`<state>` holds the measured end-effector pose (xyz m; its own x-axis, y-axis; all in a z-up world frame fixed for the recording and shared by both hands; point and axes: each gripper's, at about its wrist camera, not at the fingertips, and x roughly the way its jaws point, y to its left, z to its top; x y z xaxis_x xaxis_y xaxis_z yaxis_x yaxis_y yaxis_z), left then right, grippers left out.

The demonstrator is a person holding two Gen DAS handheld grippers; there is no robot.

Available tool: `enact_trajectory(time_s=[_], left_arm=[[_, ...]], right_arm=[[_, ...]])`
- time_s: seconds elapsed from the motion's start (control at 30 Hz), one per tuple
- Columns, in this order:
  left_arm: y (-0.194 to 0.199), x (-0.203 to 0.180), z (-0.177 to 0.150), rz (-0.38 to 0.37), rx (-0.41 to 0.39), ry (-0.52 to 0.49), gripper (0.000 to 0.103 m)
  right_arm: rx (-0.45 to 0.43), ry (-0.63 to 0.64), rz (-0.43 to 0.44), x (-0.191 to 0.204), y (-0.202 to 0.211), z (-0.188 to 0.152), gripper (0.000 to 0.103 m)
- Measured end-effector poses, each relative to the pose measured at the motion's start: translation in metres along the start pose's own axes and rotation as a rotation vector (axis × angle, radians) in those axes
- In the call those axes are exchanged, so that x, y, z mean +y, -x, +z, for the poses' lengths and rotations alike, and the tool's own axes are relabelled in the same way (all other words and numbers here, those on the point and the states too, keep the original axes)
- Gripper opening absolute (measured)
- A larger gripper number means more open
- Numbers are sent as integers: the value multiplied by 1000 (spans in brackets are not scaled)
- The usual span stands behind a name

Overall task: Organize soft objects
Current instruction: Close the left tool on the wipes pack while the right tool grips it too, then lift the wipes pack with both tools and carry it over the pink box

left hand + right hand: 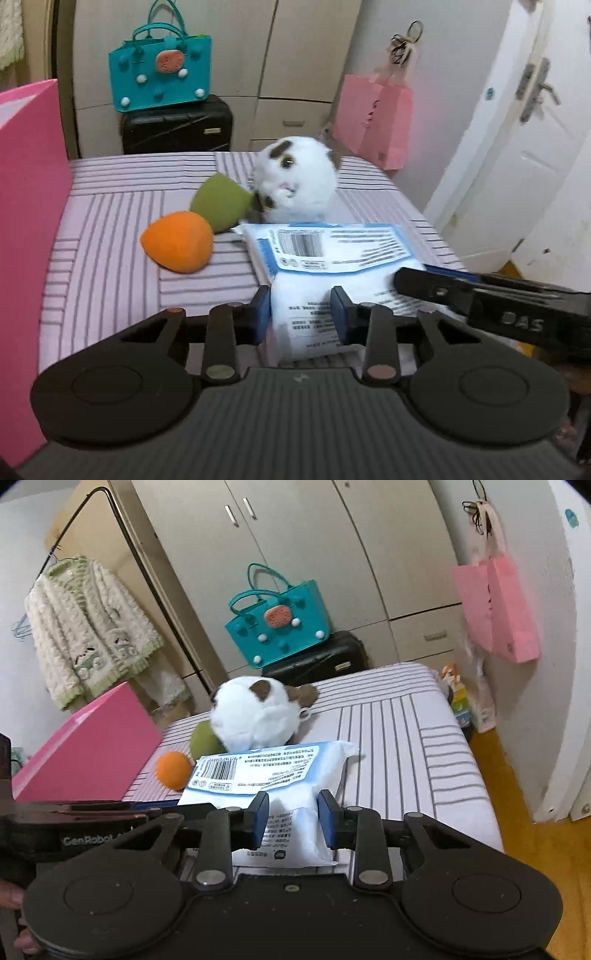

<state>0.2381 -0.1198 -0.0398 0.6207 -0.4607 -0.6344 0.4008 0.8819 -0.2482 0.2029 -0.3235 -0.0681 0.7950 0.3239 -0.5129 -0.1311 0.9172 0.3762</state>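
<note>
On striped bed (110, 258) | L tongs (301, 314) + R tongs (293, 819) both clamped on wipes pack (332, 254)

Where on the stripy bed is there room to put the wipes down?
The bed is bare right of the wipes pack, out to its edge. The left is crowded: plush cat, green cushion, orange cushion, pink box.
</note>
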Motion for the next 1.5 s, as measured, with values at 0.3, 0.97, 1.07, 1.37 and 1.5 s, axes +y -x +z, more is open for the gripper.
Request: enact_trajectory(time_s=[0.3,0.97,1.07,1.37,1.5], left_arm=[[11,-2,-9,18,24,12,33],[9,2,-9,36,36,52,34],[14,-1,-9,20,52,28,33],[81,-14,-4,-33,-35,-94,33],[104,-17,-3,-31,-53,-157,33]], right_arm=[[41,30,-59,8,9,-10,40],[284,54,86,-9,-12,24,37],[292,86,71,-2,-6,23,33],[329,95,121,27,28,22,37],[299,207,104,55,46,23,41]])
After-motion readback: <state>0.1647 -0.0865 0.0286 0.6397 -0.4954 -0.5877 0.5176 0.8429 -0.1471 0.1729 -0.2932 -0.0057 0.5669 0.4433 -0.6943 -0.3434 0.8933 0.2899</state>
